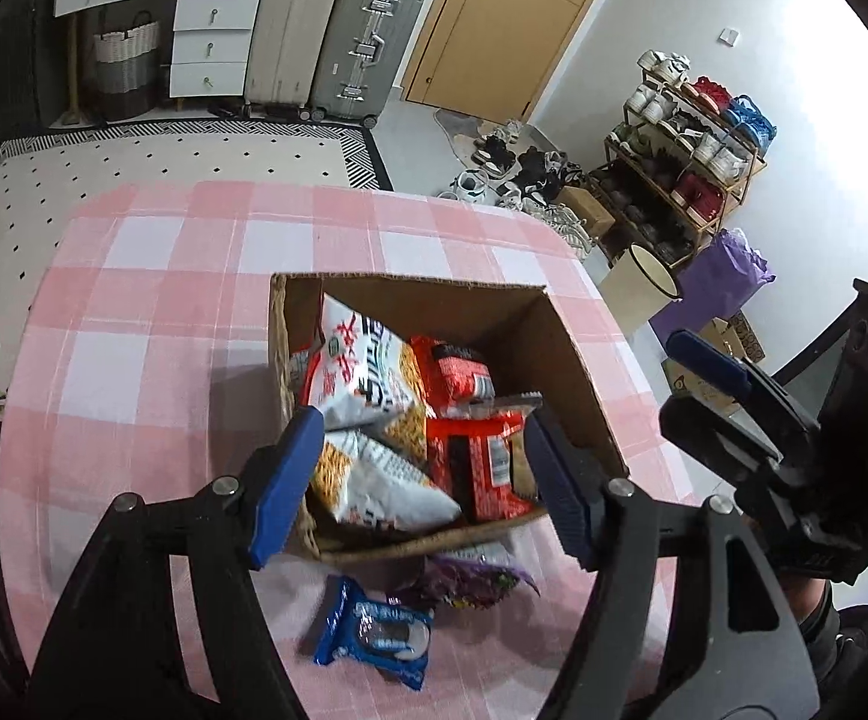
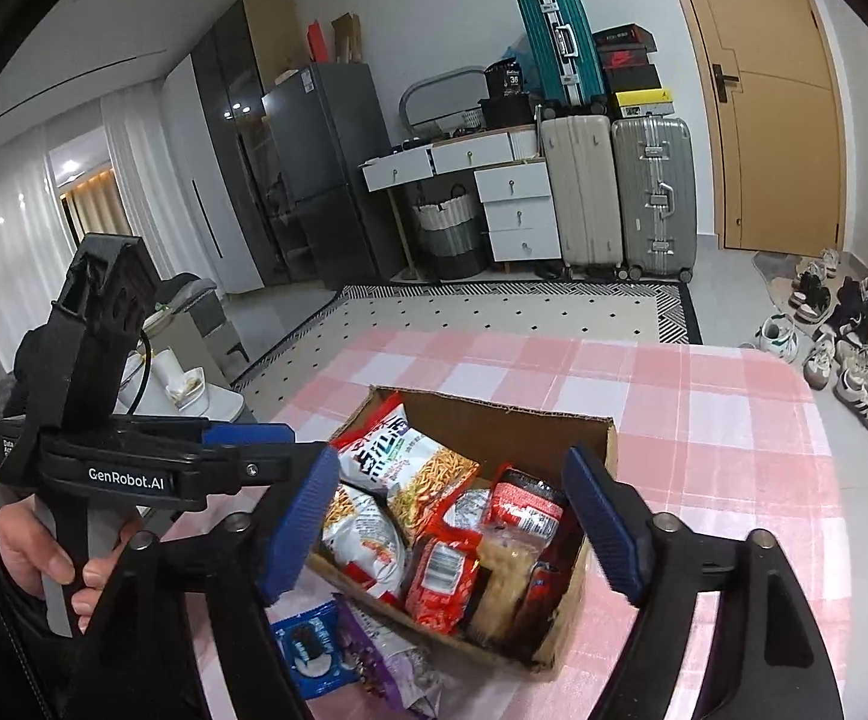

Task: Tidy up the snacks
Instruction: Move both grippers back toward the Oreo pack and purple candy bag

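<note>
Hovering over a pink-and-white checked cloth on the bench [image 1: 134,324], both claws stand apart with nothing between their ribbed blue pads. The left claw [image 1: 422,480] hangs above the near edge of an open corrugated cardboard box [image 1: 578,384]; the right claw [image 2: 452,522] frames the same box [image 2: 605,444]. Inside lie crinkly snack bags: white noodle-snack packs [image 1: 362,372] printed with red Chinese characters too warped to read, and red packets [image 1: 482,462] carrying barcode labels. Just outside the box, on the cloth, rest a blue Oreo pack [image 1: 374,639] and a purple wrapper [image 1: 470,582]. "GenRobot.AI" is printed in white on the left gripper's black body [image 2: 128,480], held by a hand [image 2: 32,552].
</note>
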### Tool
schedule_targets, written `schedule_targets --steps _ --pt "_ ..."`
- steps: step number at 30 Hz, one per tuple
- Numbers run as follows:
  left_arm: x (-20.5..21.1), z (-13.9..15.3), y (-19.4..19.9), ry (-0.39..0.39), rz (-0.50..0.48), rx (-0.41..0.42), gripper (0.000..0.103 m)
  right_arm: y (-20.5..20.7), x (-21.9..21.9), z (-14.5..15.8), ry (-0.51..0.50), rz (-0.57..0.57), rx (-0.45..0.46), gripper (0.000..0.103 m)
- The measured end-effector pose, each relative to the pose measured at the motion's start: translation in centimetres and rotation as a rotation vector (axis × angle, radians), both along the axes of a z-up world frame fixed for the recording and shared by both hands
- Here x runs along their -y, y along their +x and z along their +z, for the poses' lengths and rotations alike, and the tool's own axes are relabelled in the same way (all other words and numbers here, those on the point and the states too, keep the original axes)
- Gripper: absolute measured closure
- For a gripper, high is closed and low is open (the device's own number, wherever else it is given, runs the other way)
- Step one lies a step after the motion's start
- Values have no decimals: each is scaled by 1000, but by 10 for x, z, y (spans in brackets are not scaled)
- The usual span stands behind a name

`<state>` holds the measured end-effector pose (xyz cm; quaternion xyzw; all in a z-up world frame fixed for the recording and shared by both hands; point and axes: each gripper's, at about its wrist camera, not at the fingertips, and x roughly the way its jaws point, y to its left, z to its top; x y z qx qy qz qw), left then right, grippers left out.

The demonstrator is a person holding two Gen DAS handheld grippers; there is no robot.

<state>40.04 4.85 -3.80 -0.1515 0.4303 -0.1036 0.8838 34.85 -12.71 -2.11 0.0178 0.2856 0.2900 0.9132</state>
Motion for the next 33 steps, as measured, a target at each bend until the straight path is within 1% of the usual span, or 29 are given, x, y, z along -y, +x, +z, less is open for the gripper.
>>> schedule_targets --steps 4,7,9,11,14,18,25,28,30,32,33 --pt "4 1 -17 11 3 -1 36 -15 2 4 9 -3 15 17" --pt "6 2 -30 5 7 -6 31 -28 2 5 26 3 20 16" --pt "6 4 -40 0 15 -1 29 -38 2 7 29 7 28 16" --pt "6 6 -49 1 21 4 24 -48 1 9 31 13 31 15" --pt "8 11 -63 0 24 12 23 -61 1 12 35 13 38 12" --pt "11 16 -81 21 29 19 22 -77 0 14 36 15 47 8" --pt "10 21 -114 43 56 36 19 -113 -1 19 47 42 83 5" --pt "7 24 -127 47 72 50 14 -127 -1 19 46 46 92 4" --pt "6 24 -136 31 71 61 10 -135 -2 18 48 50 94 3" --pt "3 24 -142 28 79 70 2 -144 -2 16 44 50 97 3" --pt "3 25 -147 28 85 79 2 -147 -3 16 43 50 95 2"
